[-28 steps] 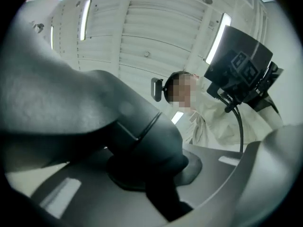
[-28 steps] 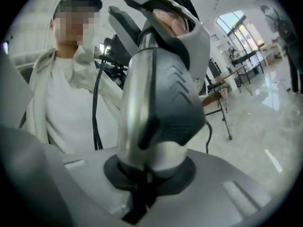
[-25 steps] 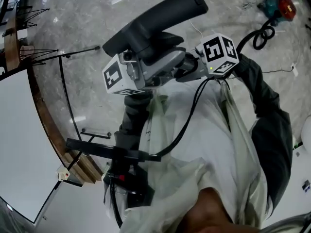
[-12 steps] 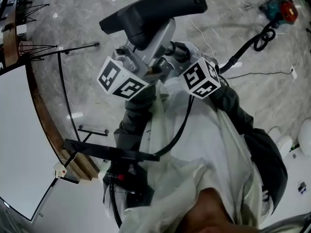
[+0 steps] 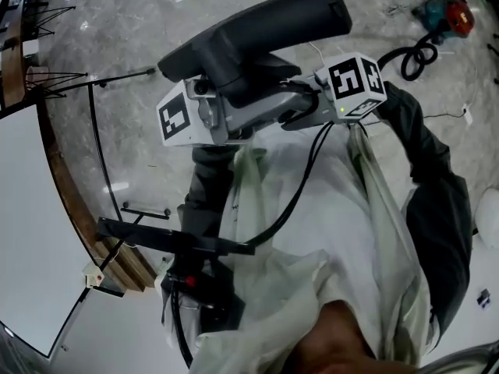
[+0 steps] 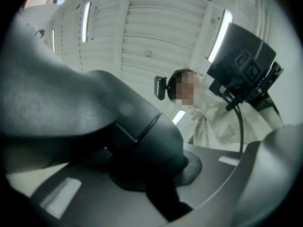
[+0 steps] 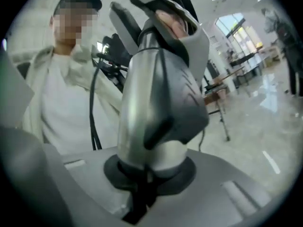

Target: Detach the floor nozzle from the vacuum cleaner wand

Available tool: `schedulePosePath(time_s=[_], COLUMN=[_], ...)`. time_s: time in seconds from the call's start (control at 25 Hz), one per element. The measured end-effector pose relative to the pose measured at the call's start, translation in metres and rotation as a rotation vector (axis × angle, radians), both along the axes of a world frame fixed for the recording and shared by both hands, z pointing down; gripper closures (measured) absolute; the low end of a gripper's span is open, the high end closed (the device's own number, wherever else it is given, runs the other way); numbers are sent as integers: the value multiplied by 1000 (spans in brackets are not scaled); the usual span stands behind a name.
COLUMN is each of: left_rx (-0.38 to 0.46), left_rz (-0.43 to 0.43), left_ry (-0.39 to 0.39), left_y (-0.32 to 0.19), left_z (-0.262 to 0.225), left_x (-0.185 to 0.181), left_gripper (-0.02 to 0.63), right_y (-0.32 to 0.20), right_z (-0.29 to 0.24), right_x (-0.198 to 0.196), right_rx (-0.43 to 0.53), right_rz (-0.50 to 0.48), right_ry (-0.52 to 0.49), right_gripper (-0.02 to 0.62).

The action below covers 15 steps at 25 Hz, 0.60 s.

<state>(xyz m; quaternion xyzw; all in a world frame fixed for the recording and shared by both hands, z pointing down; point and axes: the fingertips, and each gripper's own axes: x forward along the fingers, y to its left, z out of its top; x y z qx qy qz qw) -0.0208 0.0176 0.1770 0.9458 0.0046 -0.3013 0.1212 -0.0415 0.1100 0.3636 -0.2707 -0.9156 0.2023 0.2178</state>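
As left gripper [image 6: 151, 171] pinches the matte floor nozzle [image 5: 257, 33], right gripper [image 7: 147, 174] seemingly clamps the rounded silvery wand [image 7: 142, 103].

The floor nozzle [image 5: 257, 33], upper middle of the head view, looks like smooth, dark matt plastic. In the right gripper view the wand [image 7: 137, 103] shows silvery metal with a soft sheen, collared in grey plastic. The floor [image 5: 140, 45] is glossy veined stone. The jacket [image 5: 351, 232] is pale creased cloth and the cable [image 5: 300, 181] is black and rubbery. The curved edging [image 5: 74, 193] at left looks like wood.
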Motion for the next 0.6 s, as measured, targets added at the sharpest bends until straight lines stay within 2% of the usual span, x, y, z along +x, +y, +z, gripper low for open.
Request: schedulePosePath(time_s=[0.08,0.12,0.2,0.28,0.32,0.4,0.48,0.52,0.6], left_rx=[-30,-64,-137,-201,-232,-300,-380,-419,-474], left_rz=[2,-34,-123,-180,-203,-271,-386,-446,-513], left_ry=[13,6,-20,-62,-88,-141,-190,-207,-213], left_y=[-7,-17,-38,-51,-57,-71,-88,-95,-101], left_z=[-3,-1,7,15,19,25,35,42,53], left_x=[0,-1,-5,-8,-8,-12,-23,-30,-43], left_gripper=[531,531,532,534,535,537,538,537,534], right_y=[7,4,-9,-24,-34,-62,-93,-102,-107], right_z=[-13,-14,-7,4,9,22,33,39,47], right_x=[4,2,-7,-17,-21,-25,-26,-26,-28], right_rx=[-119,-147,-133,-48,20,199,385,447,481], right_rz=[-95,-97,-17,141,250,520,768,838,852], right_ry=[-40,-44,-18,45,89,201,314,357,402], right_gripper=[554,554,557,558,558,558,558,557,555])
